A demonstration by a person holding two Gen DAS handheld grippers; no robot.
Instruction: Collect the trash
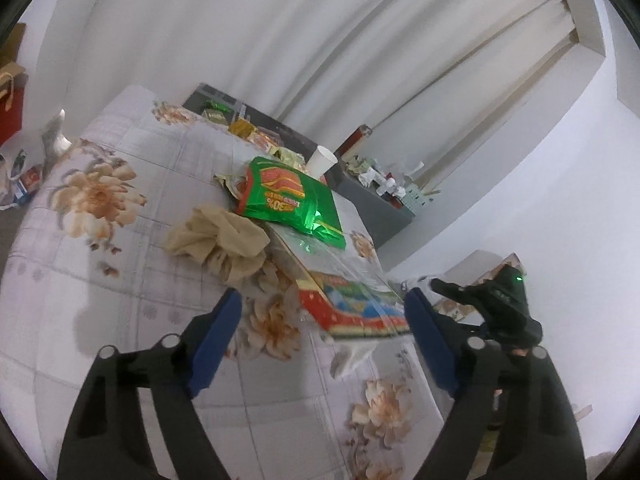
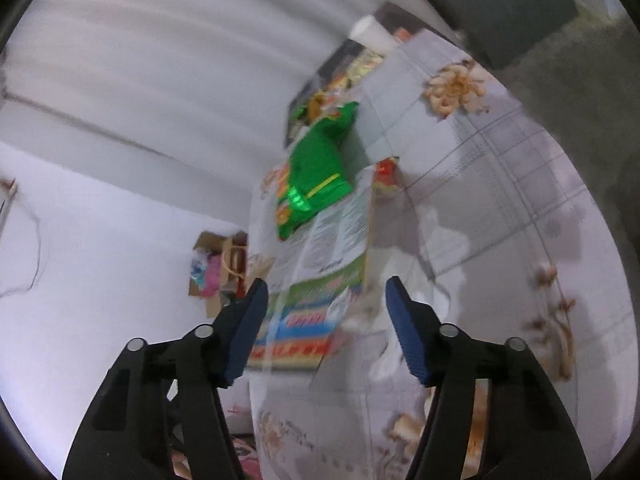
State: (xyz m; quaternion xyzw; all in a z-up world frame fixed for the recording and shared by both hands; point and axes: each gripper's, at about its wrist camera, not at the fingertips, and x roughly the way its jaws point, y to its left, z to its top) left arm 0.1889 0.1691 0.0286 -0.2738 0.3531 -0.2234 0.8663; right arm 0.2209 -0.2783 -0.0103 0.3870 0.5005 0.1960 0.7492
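Blue pads on both claws, and both are parted with nothing pinched. From the left wrist, the left gripper (image 1: 322,300) hangs over a flowered tablecloth (image 1: 120,280), its jaws spread wide either side of the near end of a flattened printed carton (image 1: 356,308) without touching it. Up the cloth a shiny green snack bag (image 1: 290,200) lies across the carton's far end, a crumpled beige rag (image 1: 224,240) just beside it, and a white paper cup (image 1: 320,162) stands behind. From the right wrist, blurred, the right gripper (image 2: 326,300) frames that same carton (image 2: 320,276) from the table's edge, jaws apart and clear of it, green bag (image 2: 312,184) beyond, cup (image 2: 372,36) far off
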